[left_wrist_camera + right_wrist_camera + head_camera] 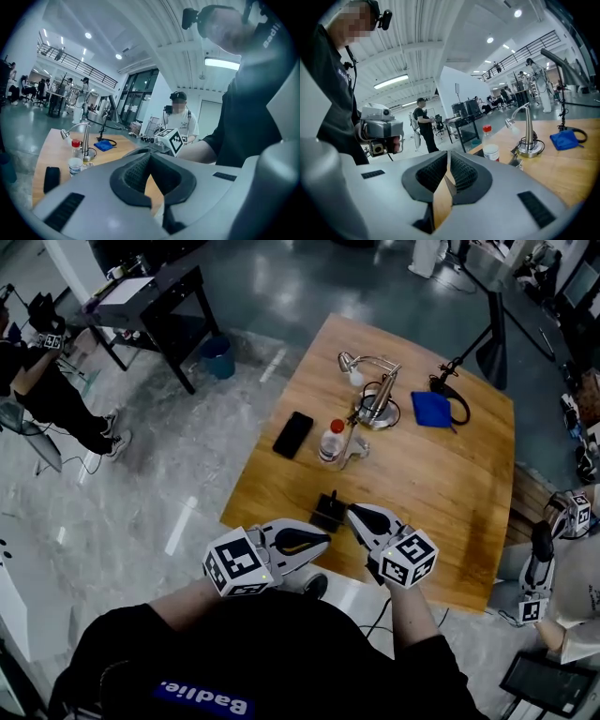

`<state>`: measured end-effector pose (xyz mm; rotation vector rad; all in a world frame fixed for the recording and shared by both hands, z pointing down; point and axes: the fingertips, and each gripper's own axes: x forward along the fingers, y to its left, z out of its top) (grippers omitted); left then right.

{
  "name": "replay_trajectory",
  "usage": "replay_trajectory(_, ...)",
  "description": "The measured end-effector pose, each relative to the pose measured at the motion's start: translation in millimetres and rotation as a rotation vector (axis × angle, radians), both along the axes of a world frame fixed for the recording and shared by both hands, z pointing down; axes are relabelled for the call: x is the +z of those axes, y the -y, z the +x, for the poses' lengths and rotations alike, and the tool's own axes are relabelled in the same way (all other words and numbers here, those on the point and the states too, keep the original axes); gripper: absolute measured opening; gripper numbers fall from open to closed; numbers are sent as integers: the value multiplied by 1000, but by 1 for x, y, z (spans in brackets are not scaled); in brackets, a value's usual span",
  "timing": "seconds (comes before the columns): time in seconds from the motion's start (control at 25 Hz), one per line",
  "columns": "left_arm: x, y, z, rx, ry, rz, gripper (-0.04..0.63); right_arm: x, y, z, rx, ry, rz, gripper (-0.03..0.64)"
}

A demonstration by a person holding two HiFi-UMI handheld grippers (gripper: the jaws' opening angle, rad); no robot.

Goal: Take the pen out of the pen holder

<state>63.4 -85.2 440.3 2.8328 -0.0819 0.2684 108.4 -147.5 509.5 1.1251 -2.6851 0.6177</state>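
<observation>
Pen holder (327, 513) sits at near edge of table (450, 484), pen (333, 495) standing in it. Left gripper (323, 541) just beside holder, jaws squeezed together, nothing inside. Right gripper (353, 511) on other side, also squeezed together, nothing inside.

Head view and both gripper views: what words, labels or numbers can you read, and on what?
"Badlie." upside down, on the person's black shirt, head view.
"Badli" cut off at the picture's edge, same shirt, left gripper view.
Label on the bottle: too small to read.
Right gripper view: no readable text.
</observation>
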Motion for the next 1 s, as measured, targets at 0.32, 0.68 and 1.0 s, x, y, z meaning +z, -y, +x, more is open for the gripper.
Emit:
replay_trajectory(0.32, 4, 9, -17, -22, 19, -1, 0, 48, 28, -1, -40, -119, -115, 74)
replay_trajectory(0.68, 11, 22, -41, -93, 30, -20, 0, 99, 49, -5, -132, -240, -223, 101)
replay_trajectory(1.0, 13, 24, -50, -114, 33, -15, 0, 127, 55, -9, -169, -296, -291, 101)
